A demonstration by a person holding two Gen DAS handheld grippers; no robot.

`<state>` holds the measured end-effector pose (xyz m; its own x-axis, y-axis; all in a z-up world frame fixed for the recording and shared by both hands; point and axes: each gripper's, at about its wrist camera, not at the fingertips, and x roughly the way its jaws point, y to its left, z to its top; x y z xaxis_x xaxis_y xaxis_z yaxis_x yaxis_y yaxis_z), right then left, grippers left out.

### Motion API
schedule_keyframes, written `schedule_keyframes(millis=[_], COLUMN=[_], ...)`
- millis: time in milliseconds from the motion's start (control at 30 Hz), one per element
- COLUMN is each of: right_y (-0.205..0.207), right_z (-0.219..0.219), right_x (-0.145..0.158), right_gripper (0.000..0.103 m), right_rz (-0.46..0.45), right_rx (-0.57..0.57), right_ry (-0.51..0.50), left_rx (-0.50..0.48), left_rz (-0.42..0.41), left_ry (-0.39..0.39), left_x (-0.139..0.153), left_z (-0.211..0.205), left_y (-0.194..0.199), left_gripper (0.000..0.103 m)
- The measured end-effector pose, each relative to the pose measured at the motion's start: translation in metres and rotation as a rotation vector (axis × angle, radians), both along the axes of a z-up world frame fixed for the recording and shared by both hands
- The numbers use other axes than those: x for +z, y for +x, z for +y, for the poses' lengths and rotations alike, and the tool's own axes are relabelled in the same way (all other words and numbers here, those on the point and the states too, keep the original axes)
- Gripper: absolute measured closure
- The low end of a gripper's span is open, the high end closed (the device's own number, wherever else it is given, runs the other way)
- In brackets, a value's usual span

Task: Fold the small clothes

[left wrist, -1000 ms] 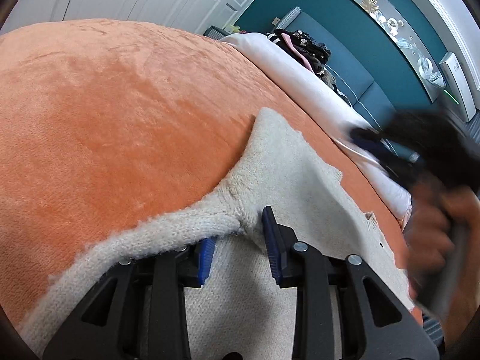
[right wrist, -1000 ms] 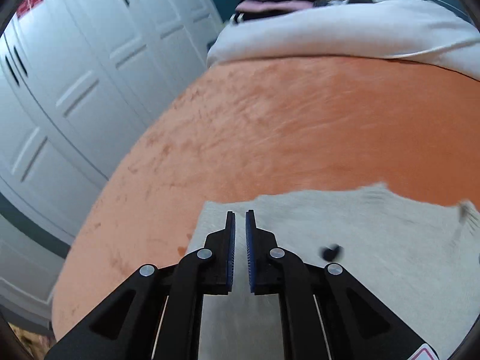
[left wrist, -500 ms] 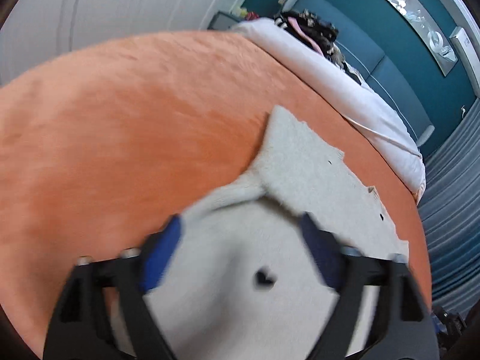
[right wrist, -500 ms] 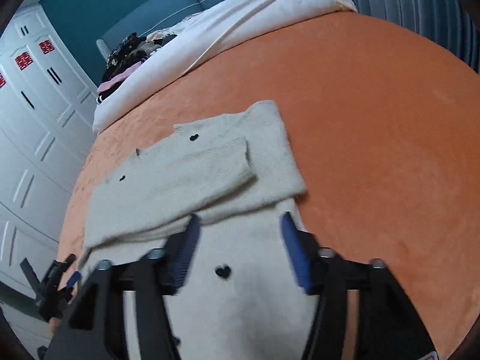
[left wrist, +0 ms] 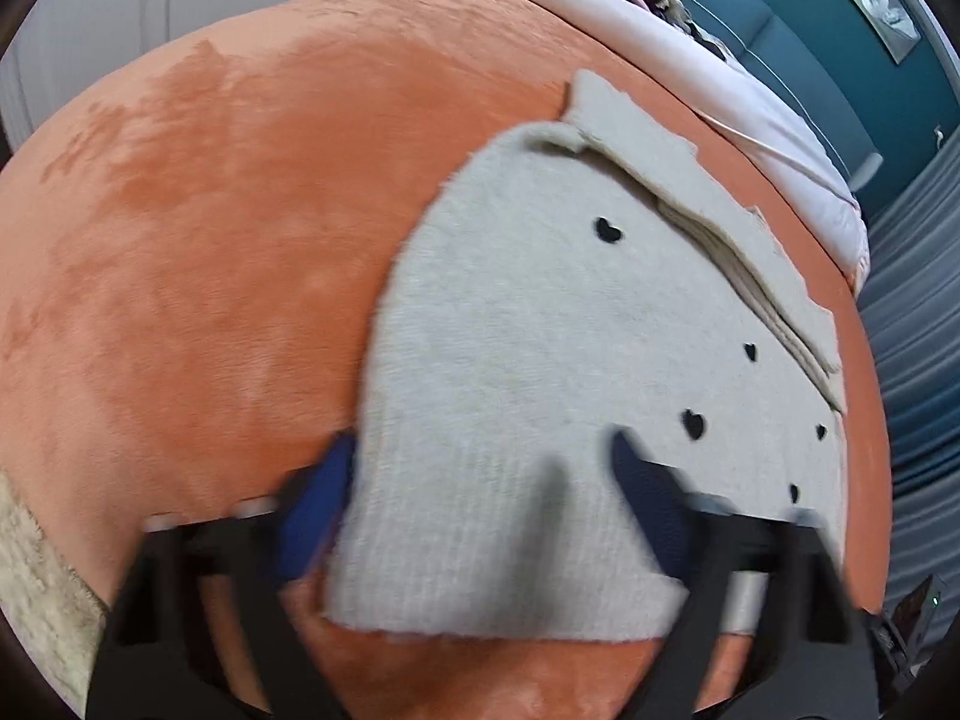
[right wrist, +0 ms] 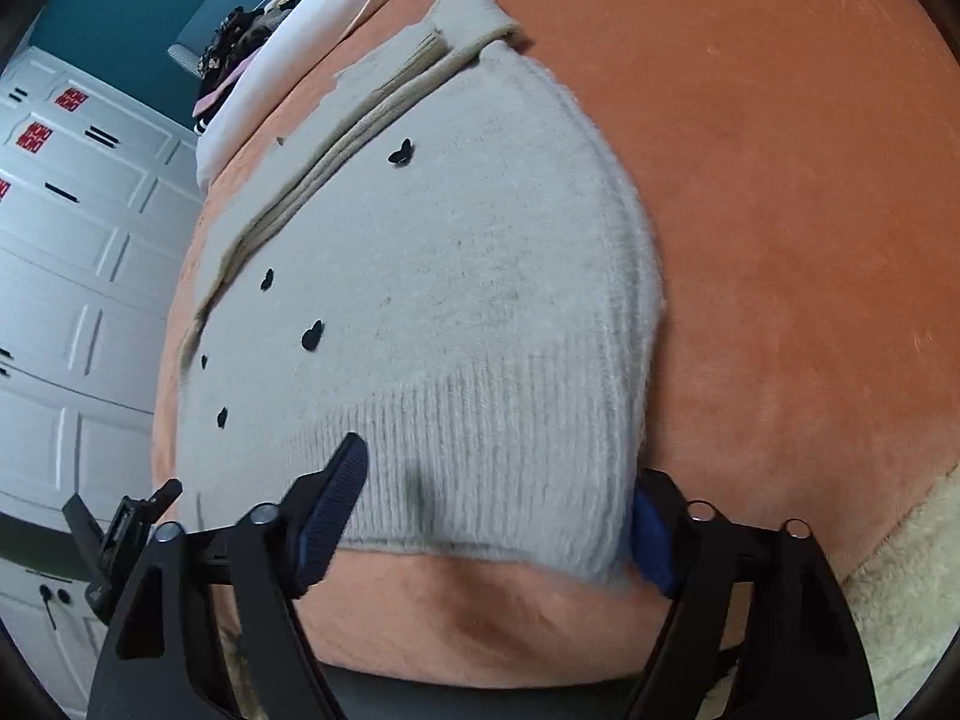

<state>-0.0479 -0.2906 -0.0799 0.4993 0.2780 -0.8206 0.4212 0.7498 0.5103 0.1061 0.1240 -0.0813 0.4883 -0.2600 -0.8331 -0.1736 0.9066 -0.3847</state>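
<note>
Orange plush blanket (left wrist: 210,252) covers the bed. White panelled wardrobe doors (right wrist: 78,276) at 9 o'clock, teal wall (right wrist: 132,18) at 11, white duvet (left wrist: 720,90) at 1.

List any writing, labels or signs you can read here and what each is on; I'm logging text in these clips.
Red paper signs on the white wardrobe doors: printed characters, too small and blurred to read.
Cream sweater: only small black heart shapes, no words.
Wall art on the teal wall: decorative, no legible text.
Orange blanket: no text.
Nothing can be quoted.
</note>
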Motion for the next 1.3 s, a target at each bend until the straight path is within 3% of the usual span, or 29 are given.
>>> schedule_keyframes(millis=[33,133,233,333,433,500,567,633,767,800,867,933,1000,1033,1100,1167,1200,1233,1267,1300], right_y=[0.003,-0.012,-0.034,-0.064,-0.101,-0.124,-0.142,-0.141,-0.089,-0.071,-0.019,0.041,0.092,0.114,0.134,0.129,0.123,0.117,0.113,0.112], right_z=[-0.001,-0.007,-0.011,-0.005,0.018,0.024,0.032,0.03,-0.008,-0.02,-0.051,-0.073,-0.075,-0.074,-0.069,-0.064,-0.061,-0.056,-0.054,-0.053], right_x=[0.007,0.053,0.09,0.098,0.082,0.075,0.085,0.119,0.201,0.208,0.196,0.156,0.11,0.085,0.057,0.055,0.057,0.059,0.059,0.058], right_gripper=[0.091,0.093,0.094,0.096,0.096,0.096,0.096,0.096,0.096,0.096,0.095,0.095,0.086,0.084,0.084,0.084,0.07,0.058,0.036,0.032], right_rz=[-0.025,-0.187,-0.239,-0.151,0.033,0.103,0.106,0.009,-0.346,-0.424,-0.516,-0.492,-0.374,-0.267,-0.136,-0.173,-0.192,-0.195,-0.194,-0.189], right_rx=[-0.004,-0.045,-0.006,0.142,0.358,0.416,0.465,0.466,0.322,0.269,0.144,0.032,-0.05,-0.084,-0.119,-0.135,-0.132,-0.135,-0.14,-0.139], right_ry=[0.043,0.074,0.055,-0.009,-0.139,-0.097,-0.024,0.032,0.008,0.005,0.03,0.065,-0.006,-0.056,-0.095,-0.075,-0.076,-0.107,-0.152,-0.197], left_rx=[-0.022,-0.02,-0.042,-0.081,-0.128,-0.139,-0.146,-0.155,-0.156,-0.166,-0.155,-0.125,-0.109,-0.093,-0.063,-0.064,-0.068,-0.072,-0.064,-0.057], left_rz=[0.024,-0.004,-0.029,-0.003,0.08,0.152,0.213,0.183,-0.089,-0.173,-0.263,-0.283,-0.241,-0.186,-0.09,-0.057,-0.073,-0.088,-0.106,-0.121], left_ry=[-0.014,-0.064,-0.094,-0.101,-0.072,-0.074,-0.11,-0.116,-0.148,-0.144,-0.113,-0.114,-0.098,-0.07,0.048,0.081,0.06,0.051,0.064,0.076], left_x=[0.003,0.026,0.056,0.068,0.061,0.05,0.05,0.077,0.164,0.181,0.193,0.177,0.147,0.124,0.084,0.065,0.062,0.061,0.06,0.058], left_z=[-0.001,0.009,0.028,0.042,0.053,0.059,0.063,0.064,0.065,0.061,0.049,0.031,0.009,-0.001,-0.014,-0.016,-0.016,-0.012,-0.011,-0.008], left_y=[0.005,-0.003,-0.023,-0.053,-0.1,-0.131,-0.154,-0.163,-0.112,-0.083,-0.032,0.037,0.09,0.115,0.144,0.143,0.139,0.134,0.129,0.125], left_gripper=[0.093,0.095,0.096,0.096,0.096,0.097,0.097,0.097,0.096,0.096,0.095,0.091,0.085,0.076,0.069,0.069,0.057,0.036,0.028,0.025])
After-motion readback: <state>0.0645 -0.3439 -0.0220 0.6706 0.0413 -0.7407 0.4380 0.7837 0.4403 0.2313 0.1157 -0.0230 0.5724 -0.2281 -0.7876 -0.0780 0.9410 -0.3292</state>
